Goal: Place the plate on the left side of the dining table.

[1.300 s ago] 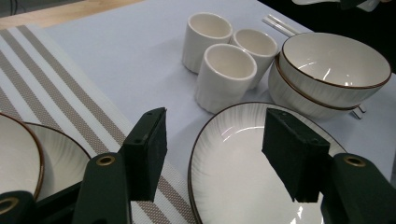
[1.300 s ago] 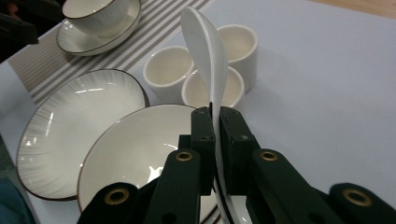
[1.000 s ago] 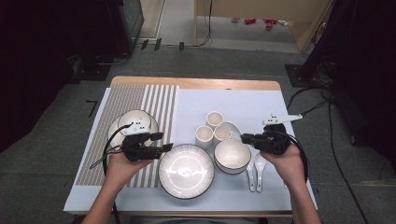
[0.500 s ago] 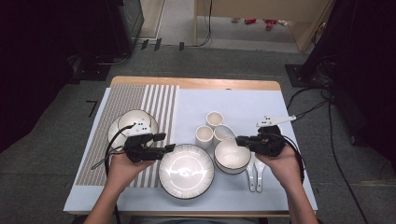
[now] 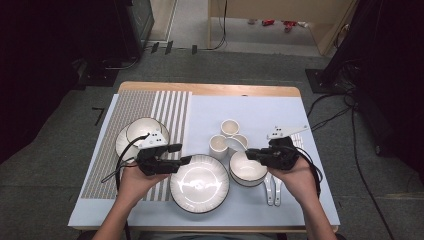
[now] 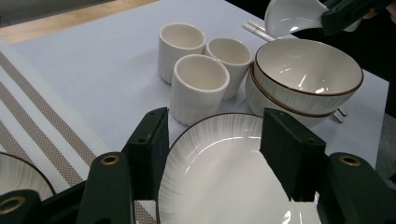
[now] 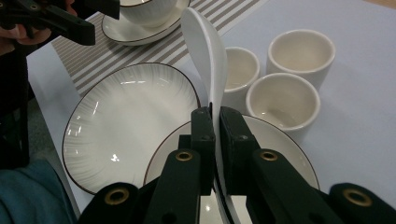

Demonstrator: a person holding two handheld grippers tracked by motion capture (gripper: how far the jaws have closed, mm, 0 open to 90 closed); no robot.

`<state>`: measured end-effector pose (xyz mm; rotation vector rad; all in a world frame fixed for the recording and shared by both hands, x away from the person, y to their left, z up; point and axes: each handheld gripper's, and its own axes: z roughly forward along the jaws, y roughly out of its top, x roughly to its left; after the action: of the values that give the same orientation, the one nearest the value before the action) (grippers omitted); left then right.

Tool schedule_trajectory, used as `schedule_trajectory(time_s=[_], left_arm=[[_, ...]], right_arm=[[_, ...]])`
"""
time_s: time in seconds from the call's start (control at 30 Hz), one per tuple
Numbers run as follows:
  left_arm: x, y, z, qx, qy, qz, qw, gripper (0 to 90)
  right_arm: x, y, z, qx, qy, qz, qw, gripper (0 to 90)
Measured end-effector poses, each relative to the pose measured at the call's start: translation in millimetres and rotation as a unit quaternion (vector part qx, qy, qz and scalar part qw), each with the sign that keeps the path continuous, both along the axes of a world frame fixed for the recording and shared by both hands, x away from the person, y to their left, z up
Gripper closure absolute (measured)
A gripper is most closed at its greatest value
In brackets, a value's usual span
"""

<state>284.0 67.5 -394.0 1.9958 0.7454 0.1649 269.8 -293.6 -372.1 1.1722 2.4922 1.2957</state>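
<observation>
A white ribbed plate point(image 5: 199, 182) with a dark rim lies at the front centre of the pale blue mat. My left gripper point(image 5: 184, 153) hovers at its left edge, open; the plate's near rim point(image 6: 224, 172) lies below and between the two black jaws of the left gripper point(image 6: 217, 140). My right gripper point(image 5: 251, 153) is shut on a white ceramic spoon point(image 5: 235, 144), held above two stacked rimmed bowls point(image 5: 246, 168). In the right gripper view the spoon point(image 7: 205, 51) rises from the closed right gripper point(image 7: 215, 126). The left gripper view shows the spoon point(image 6: 292, 16) at top right.
Three white cups point(image 5: 229, 127) cluster behind the plate and bowls. A small bowl on a saucer point(image 5: 142, 131) sits on the striped mat point(image 5: 165, 107) at left. Two more spoons point(image 5: 272, 191) lie right of the bowls. The wooden table edge point(image 5: 210, 89) runs along the back.
The right gripper has shifted slightly left with the spoon, to above the stacked bowls. The left gripper has edged a little toward the plate.
</observation>
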Motion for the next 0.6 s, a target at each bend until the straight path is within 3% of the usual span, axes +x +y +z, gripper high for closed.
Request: schedule_trajectory(time_s=[0.6], left_arm=[[-3.3, -6.9, -1.5, 0.0, -0.001, -0.011, 0.9999, 43.3]], right_arm=[[-5.0, 21.8, -4.0, -0.002, 0.008, 0.034, 0.9994, 85.5]])
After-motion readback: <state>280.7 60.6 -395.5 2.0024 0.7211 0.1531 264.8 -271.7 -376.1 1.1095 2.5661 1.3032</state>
